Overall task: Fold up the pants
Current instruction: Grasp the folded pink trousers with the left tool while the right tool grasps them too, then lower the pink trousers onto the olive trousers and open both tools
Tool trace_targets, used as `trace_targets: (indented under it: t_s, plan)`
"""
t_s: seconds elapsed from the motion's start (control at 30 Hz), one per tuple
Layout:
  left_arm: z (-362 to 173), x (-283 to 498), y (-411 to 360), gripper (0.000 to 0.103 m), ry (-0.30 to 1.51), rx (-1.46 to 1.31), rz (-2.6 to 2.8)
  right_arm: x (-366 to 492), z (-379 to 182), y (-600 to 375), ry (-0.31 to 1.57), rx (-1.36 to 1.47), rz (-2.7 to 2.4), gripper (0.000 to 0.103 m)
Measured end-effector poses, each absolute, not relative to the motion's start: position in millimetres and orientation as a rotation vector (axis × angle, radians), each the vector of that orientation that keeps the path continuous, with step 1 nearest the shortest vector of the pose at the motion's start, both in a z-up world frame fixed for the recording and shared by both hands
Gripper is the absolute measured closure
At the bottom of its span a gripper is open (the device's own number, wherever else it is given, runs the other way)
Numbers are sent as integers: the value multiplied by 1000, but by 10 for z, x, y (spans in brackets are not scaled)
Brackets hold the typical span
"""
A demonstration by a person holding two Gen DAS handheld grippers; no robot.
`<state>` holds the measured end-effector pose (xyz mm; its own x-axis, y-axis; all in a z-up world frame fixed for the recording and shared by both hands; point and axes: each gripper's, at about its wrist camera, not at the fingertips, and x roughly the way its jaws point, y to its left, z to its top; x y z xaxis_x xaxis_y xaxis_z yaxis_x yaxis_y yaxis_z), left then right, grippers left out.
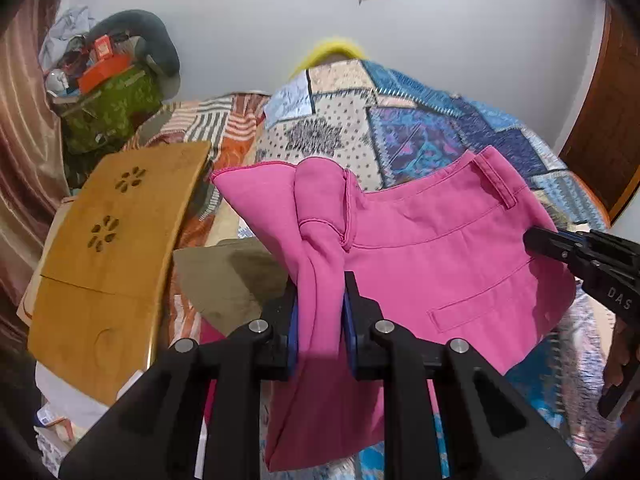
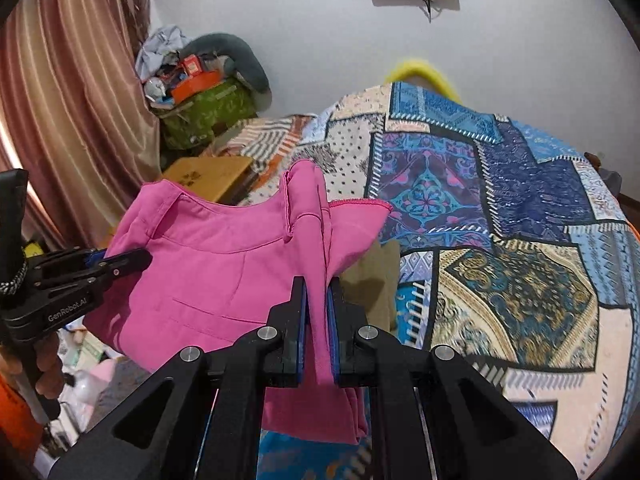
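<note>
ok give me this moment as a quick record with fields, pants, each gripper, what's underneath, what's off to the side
pants: pink pants, held up off the bed, waistband end with belt loop and welt pocket showing
left gripper: left gripper shut on a bunched fold of the pants
right gripper: right gripper shut on the pants' other side
underneath: patchwork bedspread
side: wooden lap table on the bed
backdrop: curtain, white wall

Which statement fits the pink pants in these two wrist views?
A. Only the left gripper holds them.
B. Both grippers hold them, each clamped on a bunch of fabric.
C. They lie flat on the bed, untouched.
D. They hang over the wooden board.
B: the left gripper and the right gripper each pinch a bunch of the pink pants.
</note>
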<state>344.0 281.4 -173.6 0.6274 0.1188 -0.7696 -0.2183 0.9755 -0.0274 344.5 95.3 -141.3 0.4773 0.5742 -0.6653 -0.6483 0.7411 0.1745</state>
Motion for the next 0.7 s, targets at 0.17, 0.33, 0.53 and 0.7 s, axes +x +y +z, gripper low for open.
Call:
trace_targets:
  t_s: [0.17,0.33,0.53,0.7]
  plan:
    - [-2182,3687,2938,83,944,-138,193,3650,-1675,1121,832,-125,733,95]
    - [-2571,3803,3014,75,1029,-131,195,3773,-1951,1255,887,-204,700,95]
    - [-2590,3660,3132,52,998,-148,236,3704,-1982,1250,883,-278,686,94]
    - [-2521,3436,3202,52,999,-134,266,3663,-1978,1099,887,-296,639,84]
